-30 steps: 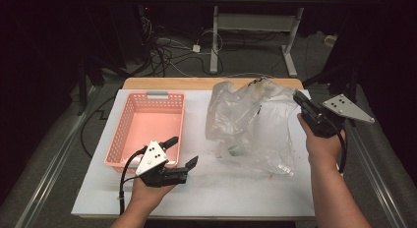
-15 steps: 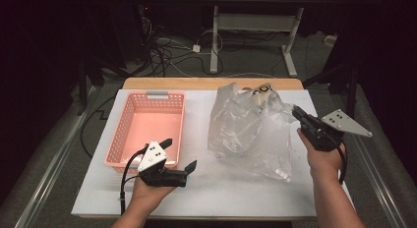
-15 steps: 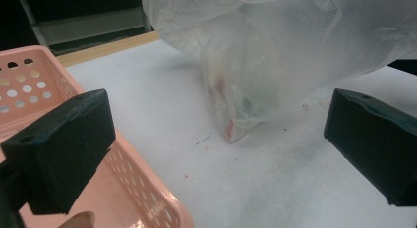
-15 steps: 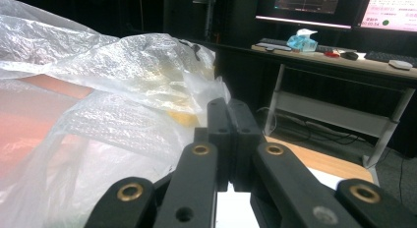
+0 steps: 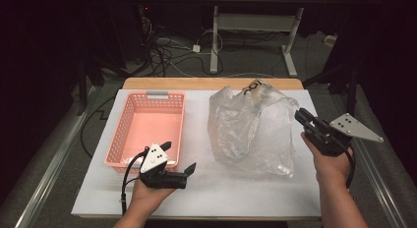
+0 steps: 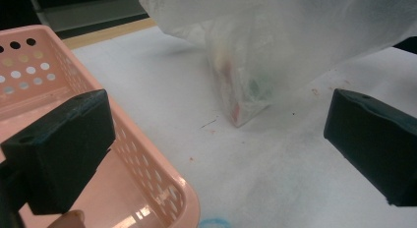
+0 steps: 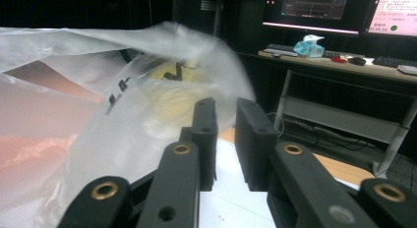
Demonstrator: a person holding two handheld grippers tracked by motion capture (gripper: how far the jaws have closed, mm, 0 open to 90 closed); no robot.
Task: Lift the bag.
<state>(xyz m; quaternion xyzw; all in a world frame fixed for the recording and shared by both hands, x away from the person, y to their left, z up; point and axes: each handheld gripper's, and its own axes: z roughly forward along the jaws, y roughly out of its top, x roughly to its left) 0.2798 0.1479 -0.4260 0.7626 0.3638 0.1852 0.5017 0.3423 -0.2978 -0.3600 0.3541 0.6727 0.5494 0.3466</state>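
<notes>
bag let go, both grippers empty

left gripper (image 5: pixel 178 156) is in my left hand (image 5: pixel 147 193) at the near edge of the table (image 5: pixel 236 193), just off the near right corner of the pink basket (image 5: pixel 129 125). its jaws stand spread as wide as they go, nothing between them. in the left gripper view one jaw sits over the basket (image 6: pixel 162 188) rim and the other over bare white table (image 6: pixel 275 179), with the plastic bag (image 6: pixel 275 46) farther off ahead.

right gripper (image 5: pixel 301 116) is in my right hand (image 5: pixel 330 164) at the right side of the table, tips pointing at the clear plastic bag (image 5: pixel 251 129) and just beside its right edge. in the right gripper view the right gripper (image 7: pixel 226 139) shows only a narrow slit between the jaws; they've just been opening from fully closed. nothing is in the slit. the bag (image 7: pixel 98 120) film lies to the left of the jaws and beyond them, not pinched.

the bag stands slumped on the table right of the basket, apart from it, mouth up toward the far edge. some small coloured stuff sits at its bottom; can't tell what it is through the film. basket is empty.
</notes>
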